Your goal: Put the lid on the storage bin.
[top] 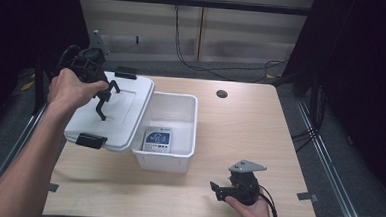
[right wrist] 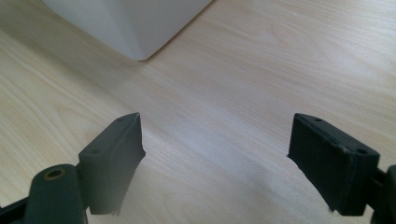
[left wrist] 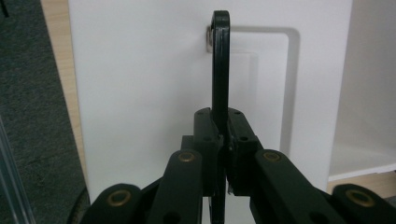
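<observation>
A white lid (top: 125,116) with black latches (top: 90,140) lies tilted against the left rim of an open white bin (top: 181,158). My left gripper (top: 105,95) hovers over the lid, shut on a thin black bar (top: 101,111) that points down at the lid top. In the left gripper view the bar (left wrist: 220,70) sticks out straight from the closed jaws (left wrist: 222,121), its rounded end over the lid's recessed panel (left wrist: 266,84). My right gripper (top: 220,191) rests low near the table's front edge, open, with only bare wood between its fingers (right wrist: 215,163).
A small blue and white device (top: 158,140) lies inside the bin. The bin's corner (right wrist: 135,28) is ahead of the right gripper. A round cable hole (top: 222,94) sits at the back of the wooden table (top: 250,131). Dark floor surrounds the table.
</observation>
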{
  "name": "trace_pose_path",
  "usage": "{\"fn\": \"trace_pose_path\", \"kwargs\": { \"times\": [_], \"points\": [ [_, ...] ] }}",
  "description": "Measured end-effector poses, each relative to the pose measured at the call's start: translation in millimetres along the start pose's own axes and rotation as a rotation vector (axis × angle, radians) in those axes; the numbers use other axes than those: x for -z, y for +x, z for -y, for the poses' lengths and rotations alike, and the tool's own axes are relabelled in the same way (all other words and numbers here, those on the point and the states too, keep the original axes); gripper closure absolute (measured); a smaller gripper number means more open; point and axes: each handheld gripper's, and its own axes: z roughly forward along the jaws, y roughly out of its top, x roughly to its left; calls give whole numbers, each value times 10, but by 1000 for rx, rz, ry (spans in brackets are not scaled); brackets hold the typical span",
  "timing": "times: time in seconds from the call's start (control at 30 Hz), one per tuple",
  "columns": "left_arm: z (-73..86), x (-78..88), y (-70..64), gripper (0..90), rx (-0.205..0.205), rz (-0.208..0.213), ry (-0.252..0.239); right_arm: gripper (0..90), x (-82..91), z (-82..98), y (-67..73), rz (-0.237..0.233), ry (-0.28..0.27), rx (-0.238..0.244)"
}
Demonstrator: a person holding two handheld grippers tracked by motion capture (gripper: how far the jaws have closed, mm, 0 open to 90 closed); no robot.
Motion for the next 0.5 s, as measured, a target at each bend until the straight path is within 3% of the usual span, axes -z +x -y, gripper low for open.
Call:
{"fn": "trace_pose_path", "kwargs": {
  "times": [0.2,0.5],
  "points": [
    [-62,-46,-165,850,-6,-31,9,172,7,2,1,1,-1,-2],
    [-152,-105,-434,850,-16,-26,39,172,10,2,6,-4,-1,0]
  ]
}}
